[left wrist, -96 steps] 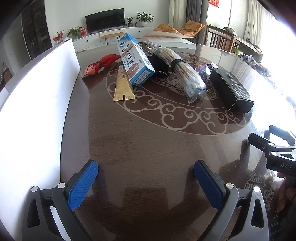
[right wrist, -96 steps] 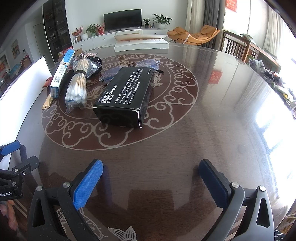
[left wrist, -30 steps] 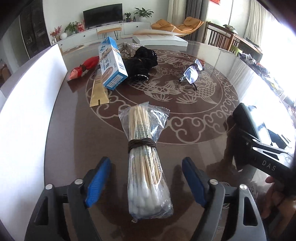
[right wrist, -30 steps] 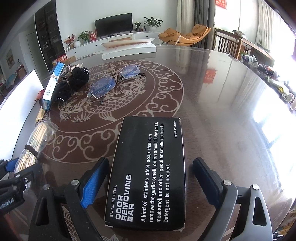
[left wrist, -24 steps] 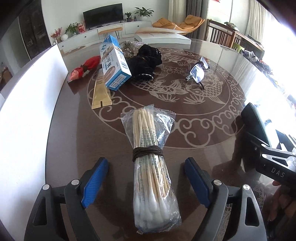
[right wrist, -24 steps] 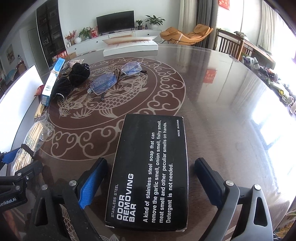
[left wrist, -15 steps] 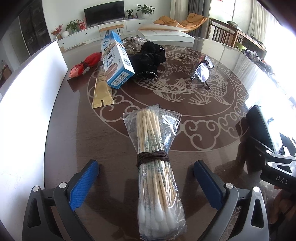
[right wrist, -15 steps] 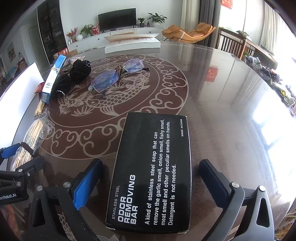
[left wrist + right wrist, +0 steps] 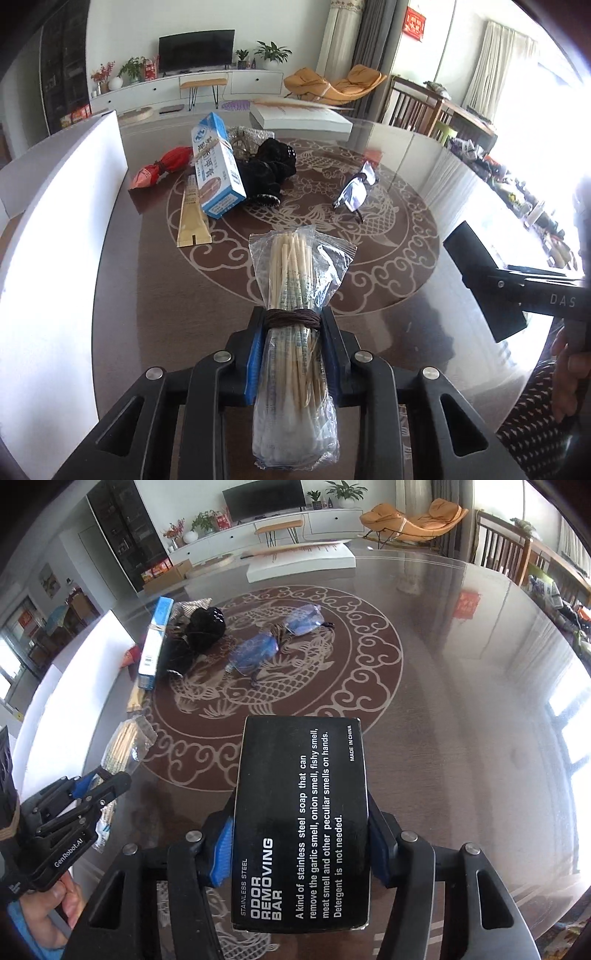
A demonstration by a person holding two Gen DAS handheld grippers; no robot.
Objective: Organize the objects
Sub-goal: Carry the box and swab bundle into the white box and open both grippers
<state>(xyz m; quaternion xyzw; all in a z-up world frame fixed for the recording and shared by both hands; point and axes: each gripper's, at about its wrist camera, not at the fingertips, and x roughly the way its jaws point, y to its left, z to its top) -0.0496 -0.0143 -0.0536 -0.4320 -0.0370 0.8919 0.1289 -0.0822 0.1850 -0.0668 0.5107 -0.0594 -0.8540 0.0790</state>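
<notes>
Both sets of fingers have just been closing, and each now has something between its pads. On my left gripper [image 9: 291,354] the blue pads squeeze the bag of cotton swabs [image 9: 295,350] just below its dark twine band, swab heads toward me, stick ends fanning out ahead over the table [image 9: 140,295]. My right gripper [image 9: 301,845] clamps the black box [image 9: 301,812] across its width, near the end closest to me.

How I'd do this well: the bag is soft and slippery (plastic over loose sticks), so I judge the grip beside the twine to be the safest place, where the bundle is tightest. The box sticks far out ahead of the pads, so I'd carry it level and slowly so it doesn't pivot. I'd also keep the two loads apart as I move them.

Writing: the box reads "STAINLESS STEEL ODOR REMOVING BAR", then "A kind of stainless steel soap that can remove the garlic smell, onion smell, fishy smell, meat smell and other peculiar smells on hands. Detergent is not needed.", and "MADE IN CHINA". The gripper bodies show "DAS" and "GenRobot.AI". The blue-and-white carton [image 9: 216,170] carries Chinese characters I can't read.
</notes>
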